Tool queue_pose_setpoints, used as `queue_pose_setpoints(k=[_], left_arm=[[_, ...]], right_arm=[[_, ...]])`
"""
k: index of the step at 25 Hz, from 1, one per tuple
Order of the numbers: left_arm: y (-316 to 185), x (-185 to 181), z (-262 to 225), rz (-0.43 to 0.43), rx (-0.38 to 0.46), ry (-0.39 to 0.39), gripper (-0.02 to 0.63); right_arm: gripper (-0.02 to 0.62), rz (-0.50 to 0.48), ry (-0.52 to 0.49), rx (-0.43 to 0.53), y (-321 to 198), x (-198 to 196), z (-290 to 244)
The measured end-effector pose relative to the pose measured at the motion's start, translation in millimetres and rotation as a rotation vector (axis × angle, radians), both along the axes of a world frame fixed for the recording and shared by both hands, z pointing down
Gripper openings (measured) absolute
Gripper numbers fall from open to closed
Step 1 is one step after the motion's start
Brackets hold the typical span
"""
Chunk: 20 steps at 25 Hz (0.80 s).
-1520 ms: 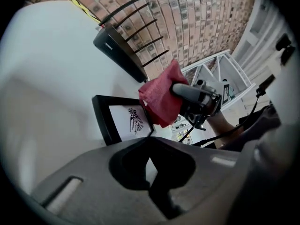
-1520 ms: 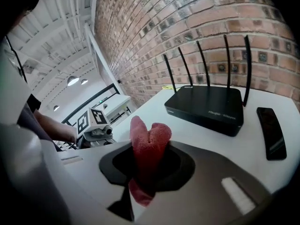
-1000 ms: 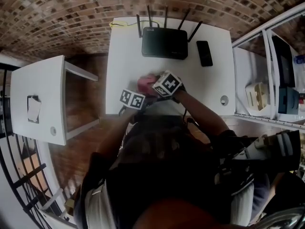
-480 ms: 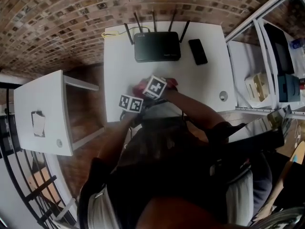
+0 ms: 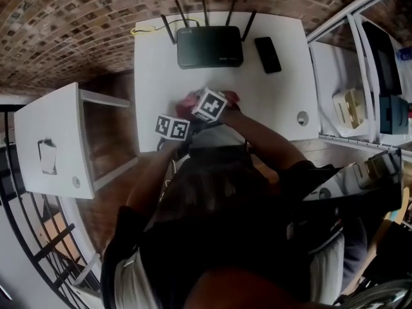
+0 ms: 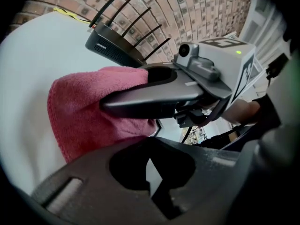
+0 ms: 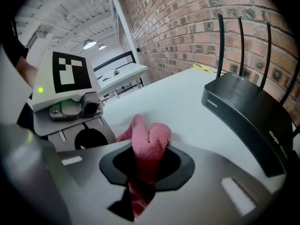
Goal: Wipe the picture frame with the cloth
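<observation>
**Cloth pinched in the right gripper, near side of the router**

Hardly anything has moved since a second ago. Both grippers stay low on the near side of the router [image 5: 209,46], and the marker cube of the right one has drawn slightly closer to the left one's.

The right gripper [image 7: 140,182] has its jaws narrowly closed on a fold of the pink cloth [image 7: 149,142]. The cloth bunches up through the gap and spreads onto the white table [image 5: 154,63] in front of the router.

The left gripper [image 6: 152,172] has its jaws fully together with nothing seen between them. It sits just beside the cloth, farther from the router than the right one.

What looks like the picture frame [image 5: 215,137], a pale panel with a dark edge, lies at the table edge farthest from the router, partly hidden by the person's head. A black phone [image 5: 267,54] lies just right of the router.
</observation>
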<state>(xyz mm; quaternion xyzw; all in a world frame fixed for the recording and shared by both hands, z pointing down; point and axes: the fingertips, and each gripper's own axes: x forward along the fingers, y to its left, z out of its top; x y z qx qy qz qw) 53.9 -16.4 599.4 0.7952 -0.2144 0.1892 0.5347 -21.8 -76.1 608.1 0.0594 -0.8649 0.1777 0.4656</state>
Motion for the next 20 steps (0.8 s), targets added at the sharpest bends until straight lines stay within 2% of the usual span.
queue_pose_setpoints(k=[10, 20], left_arm=[[1.1, -5.0, -0.7, -0.007, -0.011, 0.023, 0.0], [1.3, -7.4, -2.3, 0.005, -0.021, 0.046, 0.0]], right_arm=[[0.067, 0.015, 0.015, 0.026, -4.0, 12.2, -1.4], [0.067, 0.101, 0.037, 0.052, -19.9, 42.6, -3.1]])
